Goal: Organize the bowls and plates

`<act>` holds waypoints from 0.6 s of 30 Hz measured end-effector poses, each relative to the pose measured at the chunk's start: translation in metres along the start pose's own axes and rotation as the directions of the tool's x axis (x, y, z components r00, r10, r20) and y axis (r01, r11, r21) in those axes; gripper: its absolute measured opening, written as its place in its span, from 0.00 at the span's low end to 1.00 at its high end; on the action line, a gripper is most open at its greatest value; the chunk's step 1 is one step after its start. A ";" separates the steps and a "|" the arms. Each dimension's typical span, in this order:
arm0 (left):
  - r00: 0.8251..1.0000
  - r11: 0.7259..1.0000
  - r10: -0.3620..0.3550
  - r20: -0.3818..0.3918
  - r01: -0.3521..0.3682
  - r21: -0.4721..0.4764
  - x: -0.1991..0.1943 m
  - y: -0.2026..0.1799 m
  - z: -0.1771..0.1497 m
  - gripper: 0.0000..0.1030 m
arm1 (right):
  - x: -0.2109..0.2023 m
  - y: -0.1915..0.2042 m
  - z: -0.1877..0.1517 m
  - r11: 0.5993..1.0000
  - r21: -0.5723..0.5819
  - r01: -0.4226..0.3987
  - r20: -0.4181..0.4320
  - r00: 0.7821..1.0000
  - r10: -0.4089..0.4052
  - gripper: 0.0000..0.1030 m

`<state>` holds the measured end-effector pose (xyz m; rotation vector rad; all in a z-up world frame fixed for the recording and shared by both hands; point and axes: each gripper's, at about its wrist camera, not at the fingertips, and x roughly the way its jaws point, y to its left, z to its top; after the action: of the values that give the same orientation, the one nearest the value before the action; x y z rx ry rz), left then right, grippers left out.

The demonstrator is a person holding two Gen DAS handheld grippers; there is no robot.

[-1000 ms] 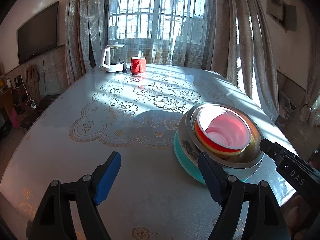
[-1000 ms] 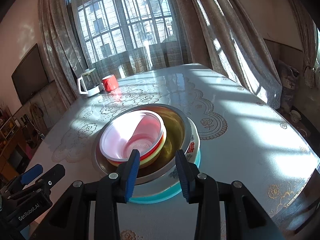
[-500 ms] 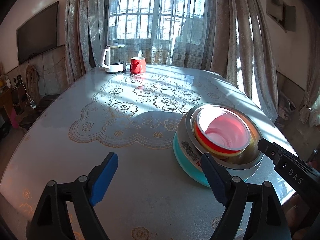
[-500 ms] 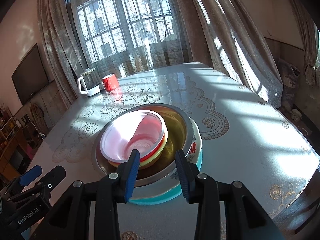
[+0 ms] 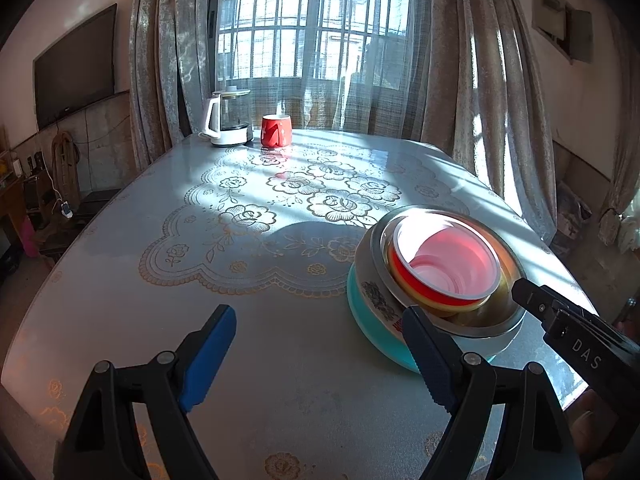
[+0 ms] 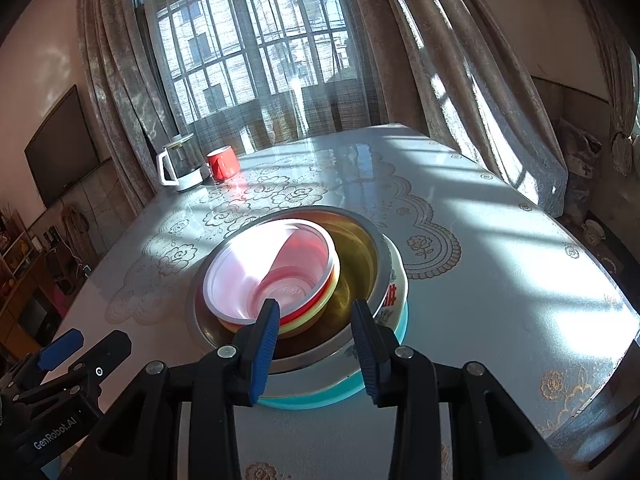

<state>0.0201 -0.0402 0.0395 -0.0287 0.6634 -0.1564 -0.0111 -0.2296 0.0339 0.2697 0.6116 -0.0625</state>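
Left gripper (image 5: 316,356): jaws spread wide, nothing between them, bare table (image 5: 280,400) below; its right finger sits just beside the stack's near-left edge, contact not clear. Right gripper (image 6: 316,344): jaws partly apart, hovering at the stack's near rim, grasping nothing; metal rim shows through the gap.

Stack (image 6: 304,292), near the table's front edge:
- clear plastic bowl (image 6: 256,272) on top
- red bowl (image 5: 404,276) under it, then a yellowish rim
- all nested in the metal bowl (image 6: 360,256)
- that sits on a patterned white plate (image 6: 396,284), on a teal plate (image 6: 332,396) at the bottom

Far from the stack, at the table's window end: kettle (image 5: 228,120) and red mug (image 5: 276,131), just beside each other, well apart from the stack.

Progress, as judged: every plate and bowl in view is already nested into one pile, largest at the bottom. No loose dishes visible elsewhere on the table. Task looks essentially done; what may remain is backing both grippers away, or squaring the pile.
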 end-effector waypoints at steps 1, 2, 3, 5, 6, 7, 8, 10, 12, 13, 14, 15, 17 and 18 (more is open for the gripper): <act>1.000 1.000 0.000 0.000 0.000 -0.001 0.000 0.000 0.000 0.83 | 0.000 0.000 0.000 1.000 0.001 -0.002 -0.001 1.000 0.002 0.36; 1.000 1.000 0.000 0.000 0.000 -0.001 0.000 0.000 0.000 0.83 | 0.000 0.000 0.000 1.000 0.002 -0.002 -0.001 1.000 0.002 0.36; 1.000 1.000 -0.001 0.000 0.001 0.000 0.000 0.000 0.000 0.83 | 0.000 0.000 0.000 1.000 0.001 -0.002 0.000 1.000 0.002 0.36; 1.000 1.000 -0.001 0.000 0.001 0.001 0.000 0.001 0.000 0.83 | 0.000 0.000 0.000 1.000 0.000 -0.001 0.002 1.000 0.001 0.36; 1.000 1.000 -0.001 0.000 0.001 0.001 0.000 0.001 0.000 0.83 | -0.001 0.000 0.000 1.000 0.001 -0.002 0.002 1.000 0.002 0.36; 1.000 1.000 -0.001 -0.001 0.001 0.002 0.000 0.001 0.000 0.83 | -0.001 0.000 0.000 1.000 0.001 -0.002 0.002 1.000 0.002 0.36; 1.000 1.000 0.000 -0.001 0.000 0.002 -0.001 0.001 0.000 0.83 | -0.001 0.000 0.000 1.000 0.001 -0.002 0.002 1.000 0.002 0.36; 1.000 1.000 -0.001 0.000 0.001 0.001 -0.001 0.001 0.000 0.83 | -0.001 0.000 0.000 1.000 0.002 -0.001 0.001 1.000 0.001 0.36; 1.000 1.000 0.000 -0.001 0.000 0.002 -0.001 0.001 0.000 0.83 | -0.001 0.000 0.000 1.000 0.000 -0.001 0.003 1.000 0.001 0.36; 1.000 1.000 -0.001 -0.001 0.001 0.001 -0.001 0.001 0.000 0.83 | -0.001 0.000 0.000 1.000 0.000 -0.001 0.004 1.000 0.001 0.36; 1.000 1.000 -0.002 0.000 0.002 0.001 -0.001 0.001 0.000 0.83 | -0.001 0.000 0.000 1.000 0.000 -0.001 0.005 1.000 0.001 0.36; 1.000 1.000 -0.001 0.000 0.001 0.001 -0.001 0.001 0.000 0.83 | -0.001 0.000 0.000 1.000 -0.001 -0.001 0.006 1.000 0.001 0.36; 1.000 1.000 -0.001 0.000 0.001 0.001 -0.001 0.001 0.000 0.83 | -0.002 0.001 0.000 1.000 -0.002 -0.001 0.007 1.000 0.001 0.36; 1.000 1.000 -0.002 -0.001 0.002 0.002 -0.001 0.001 0.000 0.83 | -0.002 0.000 0.000 1.000 -0.002 -0.001 0.007 1.000 0.001 0.36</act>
<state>0.0197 -0.0392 0.0401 -0.0276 0.6640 -0.1589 -0.0127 -0.2293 0.0351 0.2681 0.6046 -0.0622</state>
